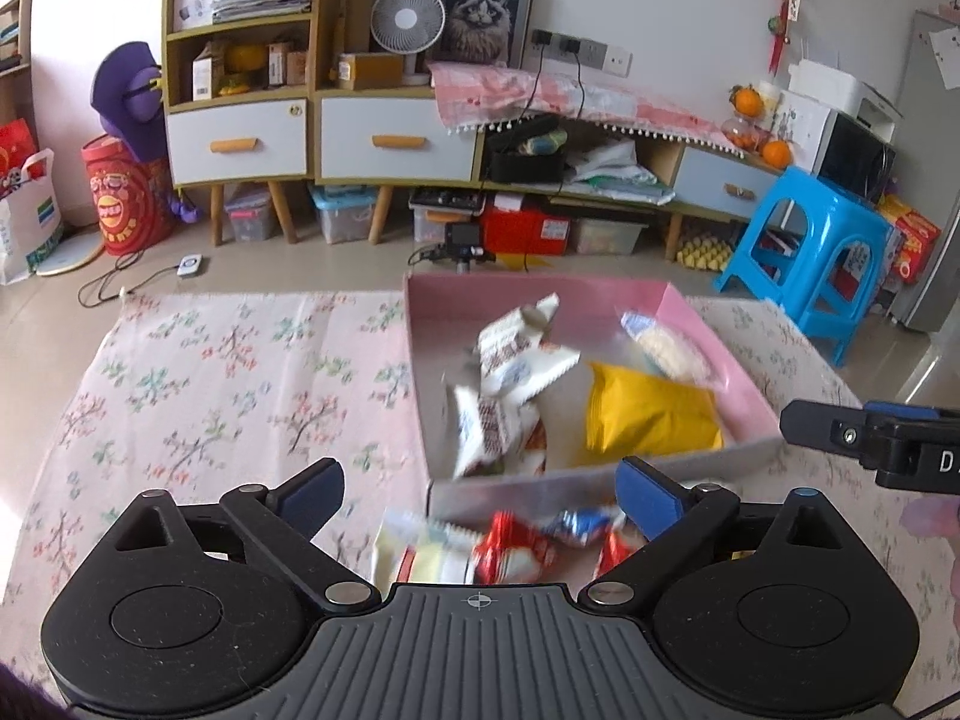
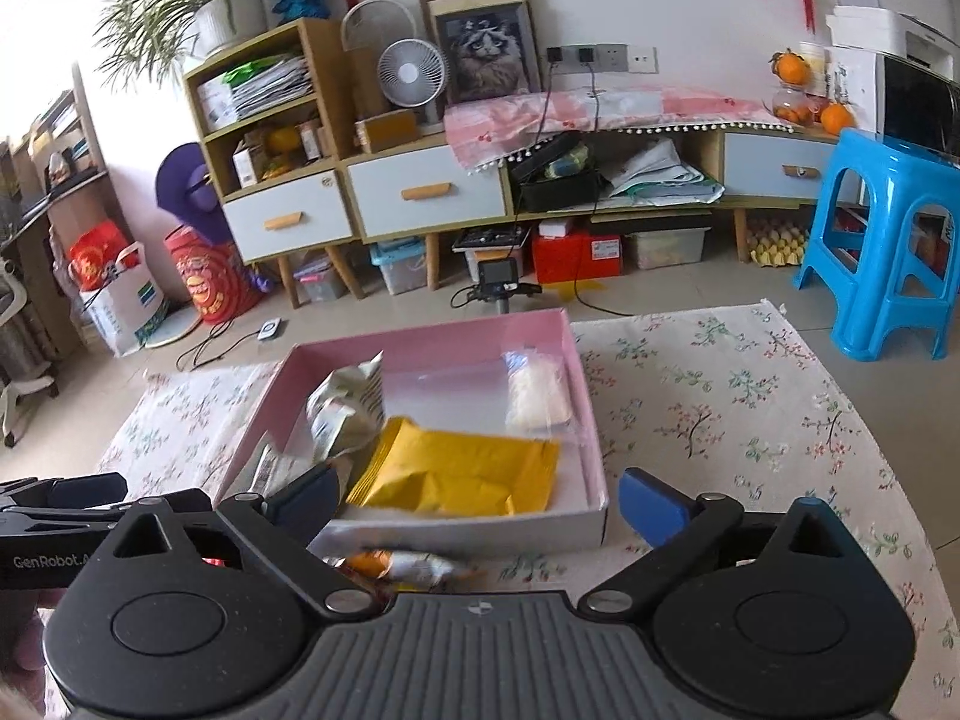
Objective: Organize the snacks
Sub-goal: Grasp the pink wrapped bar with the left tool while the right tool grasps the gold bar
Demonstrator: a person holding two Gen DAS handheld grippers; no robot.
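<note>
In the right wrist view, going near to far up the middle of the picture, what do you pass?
Loose snack packets on the floral cloth → near wall of the pink box → yellow packet → clear bag of pale snack → small camera on the floor → cabinet.

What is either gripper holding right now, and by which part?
Nothing. The left gripper and right gripper are both open, fingers empty, near the pink box.

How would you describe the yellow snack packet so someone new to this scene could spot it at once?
Start at the pink box lying on the floral cloth, in front of the white-drawered cabinet. Inside it, near the front wall, lies the yellow packet. It is the only plain, solid yellow bag there: the white printed packets beside it carry lettering, and the clear bag behind it shows pale contents.
</note>
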